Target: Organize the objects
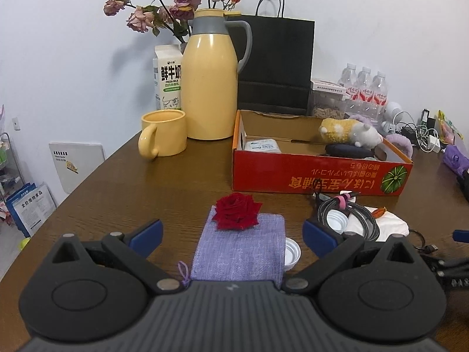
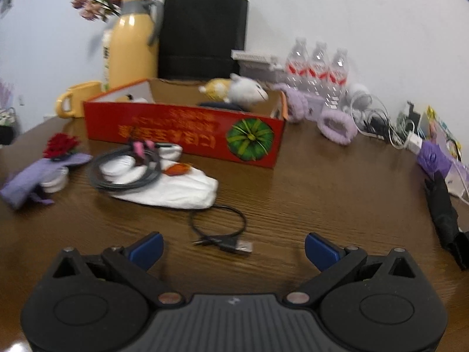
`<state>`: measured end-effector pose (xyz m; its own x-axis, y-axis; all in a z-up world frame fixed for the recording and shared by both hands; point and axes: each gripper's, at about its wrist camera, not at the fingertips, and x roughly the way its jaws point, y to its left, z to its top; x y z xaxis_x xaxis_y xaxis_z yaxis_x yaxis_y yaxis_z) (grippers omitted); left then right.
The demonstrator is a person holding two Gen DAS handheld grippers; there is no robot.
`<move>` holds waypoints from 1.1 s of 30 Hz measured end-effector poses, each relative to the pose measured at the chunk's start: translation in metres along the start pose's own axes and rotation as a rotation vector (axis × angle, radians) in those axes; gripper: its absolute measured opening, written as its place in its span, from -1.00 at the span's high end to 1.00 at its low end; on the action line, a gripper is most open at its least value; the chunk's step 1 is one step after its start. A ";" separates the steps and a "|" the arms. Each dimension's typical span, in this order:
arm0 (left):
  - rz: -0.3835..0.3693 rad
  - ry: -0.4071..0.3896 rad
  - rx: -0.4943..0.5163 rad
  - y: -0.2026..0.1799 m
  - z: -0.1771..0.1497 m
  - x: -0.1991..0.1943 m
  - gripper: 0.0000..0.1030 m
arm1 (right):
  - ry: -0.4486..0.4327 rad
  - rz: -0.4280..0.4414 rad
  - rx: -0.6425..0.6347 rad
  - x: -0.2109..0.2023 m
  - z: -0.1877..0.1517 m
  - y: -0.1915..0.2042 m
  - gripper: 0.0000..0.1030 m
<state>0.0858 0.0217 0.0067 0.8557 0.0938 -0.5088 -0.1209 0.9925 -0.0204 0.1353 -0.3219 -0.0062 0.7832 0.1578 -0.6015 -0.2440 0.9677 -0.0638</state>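
Note:
A red cardboard box (image 1: 307,176) (image 2: 181,135) stands on the brown table with a plush toy (image 1: 348,132) (image 2: 234,89) and a white case (image 1: 261,146) inside. My left gripper (image 1: 233,234) is open over a purple cloth pouch (image 1: 240,252) that carries a red rose (image 1: 236,211). A coiled grey cable (image 1: 348,214) (image 2: 126,167) lies on white tissue (image 2: 178,190). My right gripper (image 2: 233,248) is open, with a short black USB cable (image 2: 222,236) on the table between its fingers. The right wrist view is blurred.
A yellow thermos (image 1: 211,88), yellow mug (image 1: 162,136), milk carton (image 1: 168,79), dried flowers and a black paper bag (image 1: 275,64) stand at the back. Water bottles (image 2: 319,67), purple fuzzy bands (image 2: 334,126), chargers and a black folded umbrella (image 2: 445,214) crowd the right side.

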 end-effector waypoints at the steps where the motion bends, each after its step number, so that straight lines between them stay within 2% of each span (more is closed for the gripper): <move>1: 0.002 0.001 -0.001 0.000 0.000 0.000 -1.00 | 0.011 0.016 0.016 0.004 0.001 -0.003 -0.91; 5: 0.010 0.010 -0.008 0.001 0.001 0.004 -1.00 | 0.033 0.072 0.053 0.014 0.004 -0.007 -0.74; 7: 0.007 0.014 -0.014 0.001 0.001 0.005 -1.00 | 0.021 0.072 0.053 0.013 0.004 -0.006 -0.50; 11: 0.002 0.021 -0.016 -0.002 -0.001 0.008 -1.00 | -0.003 0.091 0.043 0.010 0.004 -0.004 0.27; 14: -0.002 0.026 -0.013 -0.004 -0.003 0.009 -1.00 | -0.007 0.095 0.042 0.010 0.005 -0.004 0.33; 17: -0.003 0.031 -0.017 -0.003 -0.006 0.010 -1.00 | -0.029 0.098 0.042 0.006 0.005 -0.003 0.93; 33: -0.002 0.070 -0.052 0.005 -0.020 0.018 -1.00 | -0.164 0.087 0.031 -0.023 -0.002 0.004 0.97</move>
<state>0.0905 0.0272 -0.0197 0.8192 0.0842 -0.5672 -0.1467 0.9870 -0.0655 0.1151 -0.3220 0.0061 0.8433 0.2687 -0.4654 -0.2990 0.9542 0.0092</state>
